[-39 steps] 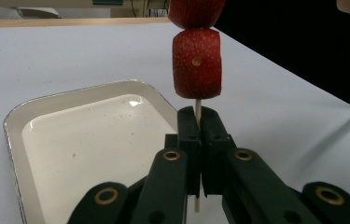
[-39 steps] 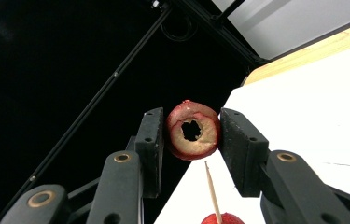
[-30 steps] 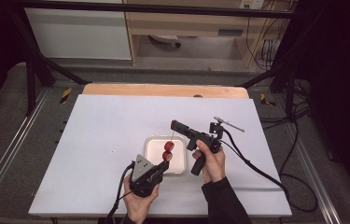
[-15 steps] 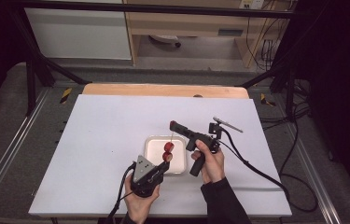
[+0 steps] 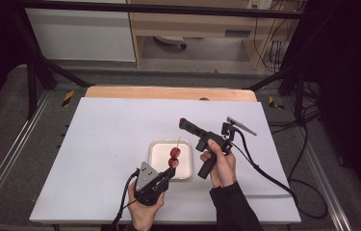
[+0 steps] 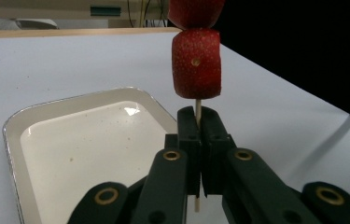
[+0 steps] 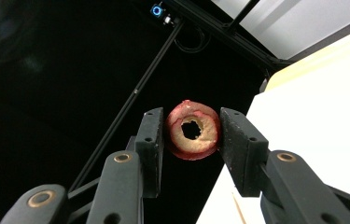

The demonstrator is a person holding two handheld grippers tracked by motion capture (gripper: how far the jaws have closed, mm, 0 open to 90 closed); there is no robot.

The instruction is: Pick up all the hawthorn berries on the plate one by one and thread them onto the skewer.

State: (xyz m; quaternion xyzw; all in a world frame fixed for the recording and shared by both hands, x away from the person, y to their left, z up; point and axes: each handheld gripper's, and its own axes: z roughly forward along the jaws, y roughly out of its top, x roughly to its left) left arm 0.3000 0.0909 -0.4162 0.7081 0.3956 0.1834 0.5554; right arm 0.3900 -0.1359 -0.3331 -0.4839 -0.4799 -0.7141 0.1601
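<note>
A thin wooden skewer [image 6: 198, 109] stands upright in my left gripper [image 6: 199, 122], which is shut on its lower end. Two red strawberry pieces [image 6: 196, 63] are threaded on it, one above the other. From above, the left gripper [image 5: 167, 173] sits at the near edge of a white tray [image 5: 160, 153], with the strawberries [image 5: 174, 157] over the tray. My right gripper [image 7: 192, 133] is shut on a red-skinned apple ring [image 7: 193, 148] with a hole through its core. In the high view that gripper [image 5: 183, 122] hovers just beyond the tray's far right corner, above the skewer's tip [image 5: 179, 140].
The tray [image 6: 11, 127] holds nothing but a few crumbs and lies on a white table [image 5: 101, 144] with open surface all around. A wooden strip [image 5: 168, 92] runs along the far edge. Black frame legs and cables stand beyond the table.
My right gripper with the apple ring has shifted slightly right and away. The left gripper and the skewer have stayed in place.
</note>
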